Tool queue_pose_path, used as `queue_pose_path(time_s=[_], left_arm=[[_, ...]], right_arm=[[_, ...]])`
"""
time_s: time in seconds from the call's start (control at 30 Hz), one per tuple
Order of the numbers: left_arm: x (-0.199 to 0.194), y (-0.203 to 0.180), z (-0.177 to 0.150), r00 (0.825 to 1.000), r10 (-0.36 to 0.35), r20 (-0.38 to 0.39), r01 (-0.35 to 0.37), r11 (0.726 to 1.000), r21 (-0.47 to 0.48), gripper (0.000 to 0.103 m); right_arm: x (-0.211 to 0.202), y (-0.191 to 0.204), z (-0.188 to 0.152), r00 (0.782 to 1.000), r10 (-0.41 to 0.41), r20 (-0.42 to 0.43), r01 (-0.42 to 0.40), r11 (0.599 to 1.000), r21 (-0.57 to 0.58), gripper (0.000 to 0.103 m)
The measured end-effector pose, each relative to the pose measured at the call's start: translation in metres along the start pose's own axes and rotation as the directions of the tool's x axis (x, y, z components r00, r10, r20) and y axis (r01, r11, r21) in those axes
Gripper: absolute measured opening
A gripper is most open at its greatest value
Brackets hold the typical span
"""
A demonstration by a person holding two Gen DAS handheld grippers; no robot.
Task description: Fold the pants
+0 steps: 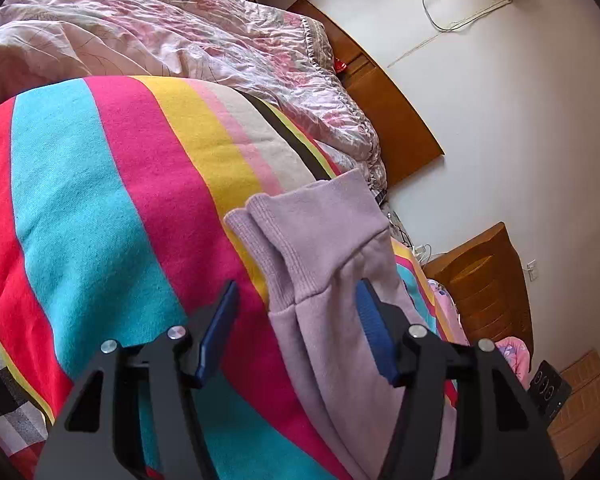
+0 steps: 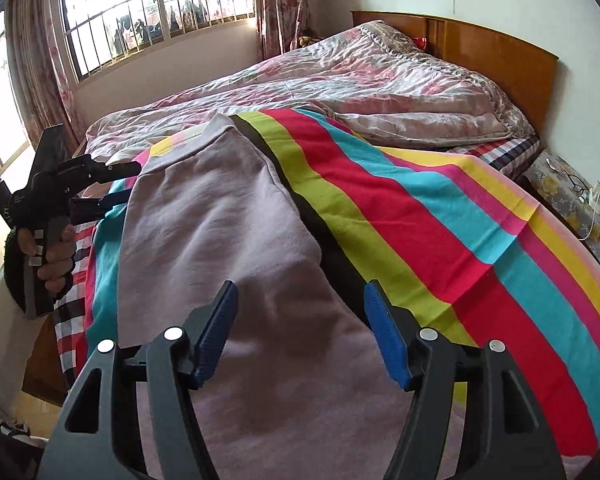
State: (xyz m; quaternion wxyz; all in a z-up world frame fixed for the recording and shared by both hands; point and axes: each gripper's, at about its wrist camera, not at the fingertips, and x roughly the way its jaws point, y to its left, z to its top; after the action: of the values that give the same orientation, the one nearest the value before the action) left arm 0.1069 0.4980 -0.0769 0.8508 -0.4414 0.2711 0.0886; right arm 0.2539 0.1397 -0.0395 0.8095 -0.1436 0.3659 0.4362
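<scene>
Both grippers, left point(image 1: 296, 300) and right point(image 2: 300, 304), hover jaws-apart over pants point(image 2: 228, 240)

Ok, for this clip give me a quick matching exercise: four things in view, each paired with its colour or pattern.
Things:
1. pants
2. blanket
3. quilt
4. headboard

Descriptions:
A. brown wood
B. plain pale lilac
C. pink floral, crumpled
D. bright multicolour stripes

Pairs: 1-B, 2-D, 3-C, 4-A
</scene>
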Motion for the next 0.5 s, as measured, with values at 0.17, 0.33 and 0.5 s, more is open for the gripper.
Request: queue_pose_path(time_s=[0.17, 0.33, 0.5], left_arm=[[0.02, 0.003, 0.015, 1.0, 0.01, -0.002, -0.01, 1.0, -0.019, 0.042], [-0.001, -0.001, 0.019, 0.997, -0.058, 0.049, 0.06, 0.998, -0.025, 0.009], [-0.047, -0.02, 0.01, 0.991, 0.093, 0.091, -0.103, 0.988, 0.112, 0.01]], right_arm=[[-0.008, 0.024, -0.008, 0.997, 0.078, 0.023, -0.078, 0.997, 0.015, 0.064], [-0.019, 0.056, -0.027, 0.99, 0.141, -0.018, -0.142, 0.989, -0.036, 0.064], [-0.027, 0.064, -0.05, 0.988, 0.15, -0.04, -0.152, 0.987, -0.053, 0.068]])
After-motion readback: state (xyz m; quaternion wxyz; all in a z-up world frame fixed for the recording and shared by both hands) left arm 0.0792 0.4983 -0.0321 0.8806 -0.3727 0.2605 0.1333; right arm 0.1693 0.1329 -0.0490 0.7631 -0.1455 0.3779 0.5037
